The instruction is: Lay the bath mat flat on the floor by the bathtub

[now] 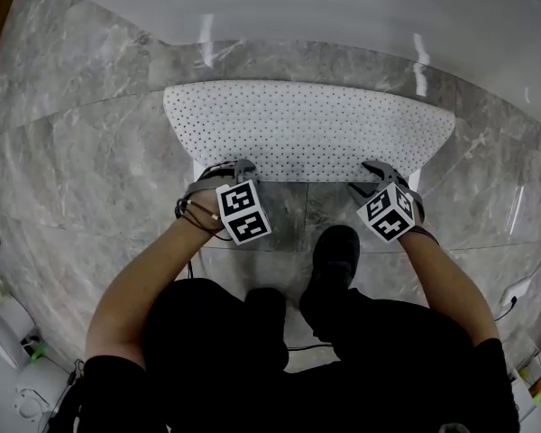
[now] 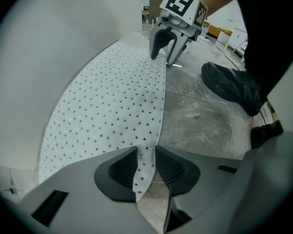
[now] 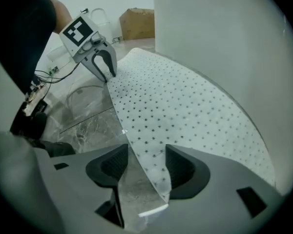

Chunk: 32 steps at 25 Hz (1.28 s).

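**Task item.** The bath mat (image 1: 307, 129), white with small dark specks, lies spread flat on the grey marble floor (image 1: 90, 170) alongside the white bathtub (image 1: 298, 16). In both gripper views its far long edge runs along the foot of the tub wall. Its near long edge faces the person. No fold or raised corner shows in the head view.

**Left claw** (image 1: 239, 166). It points straight down at the mat's near left corner. In the left gripper view its jaws stand narrowly apart. A strip of the mat's edge shows between the pads (image 2: 122, 167), with bare floor beside it. The mat lies on the floor there and is not clamped.

**Right claw** (image 1: 376, 171). It is set at the mat's near right corner, tilted steeply downward. In the right gripper view its jaws stand wide apart. The mat's corner lies loose between the pads (image 3: 183, 169), with floor showing on the inner side. There is no grip here.

**Surroundings.** A black shoe (image 1: 335, 246) stands on the floor just behind the near edge, between the two claws. A cardboard box (image 3: 136, 24) sits in the background, well apart from the mat.
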Tool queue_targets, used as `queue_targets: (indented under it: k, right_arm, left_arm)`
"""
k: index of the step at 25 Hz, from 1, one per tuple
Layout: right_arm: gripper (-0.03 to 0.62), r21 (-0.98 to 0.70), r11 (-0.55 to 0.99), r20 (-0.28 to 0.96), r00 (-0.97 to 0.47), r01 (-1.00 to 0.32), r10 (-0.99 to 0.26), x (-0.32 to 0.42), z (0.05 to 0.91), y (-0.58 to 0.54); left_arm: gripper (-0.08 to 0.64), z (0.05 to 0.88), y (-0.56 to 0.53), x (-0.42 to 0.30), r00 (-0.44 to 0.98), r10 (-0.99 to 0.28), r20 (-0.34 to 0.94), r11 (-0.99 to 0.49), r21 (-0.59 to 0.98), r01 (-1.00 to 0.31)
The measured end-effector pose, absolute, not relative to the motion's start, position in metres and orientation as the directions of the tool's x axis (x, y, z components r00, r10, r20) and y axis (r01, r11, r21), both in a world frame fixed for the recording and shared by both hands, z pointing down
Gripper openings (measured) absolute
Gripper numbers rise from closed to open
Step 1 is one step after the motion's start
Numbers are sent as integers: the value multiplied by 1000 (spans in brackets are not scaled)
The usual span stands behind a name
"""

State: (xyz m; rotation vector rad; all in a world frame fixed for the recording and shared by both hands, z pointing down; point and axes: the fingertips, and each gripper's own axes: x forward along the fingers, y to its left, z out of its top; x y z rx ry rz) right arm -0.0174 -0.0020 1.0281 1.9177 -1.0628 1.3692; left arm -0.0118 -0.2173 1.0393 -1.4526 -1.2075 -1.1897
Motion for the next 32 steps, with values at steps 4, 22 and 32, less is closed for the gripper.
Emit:
queue_targets:
  k: [4, 22, 32]
  right_arm:
    - [246, -21, -486, 947, 138, -874, -290, -26, 1032, -8]
    - [125, -468, -339, 836, -285, -816, -468, -96, 1003, -18]
    - [192, -210, -369, 918, -53, -905, -392, 58, 955, 28]
  left_arm:
    - [52, 1037, -219, -2, 94, 139, 986, -167, -70, 983]
    - [133, 1030, -233, -96, -418, 71, 906, -43, 422, 906]
    - [212, 966, -220, 28, -241, 209, 948, -100, 266, 959]
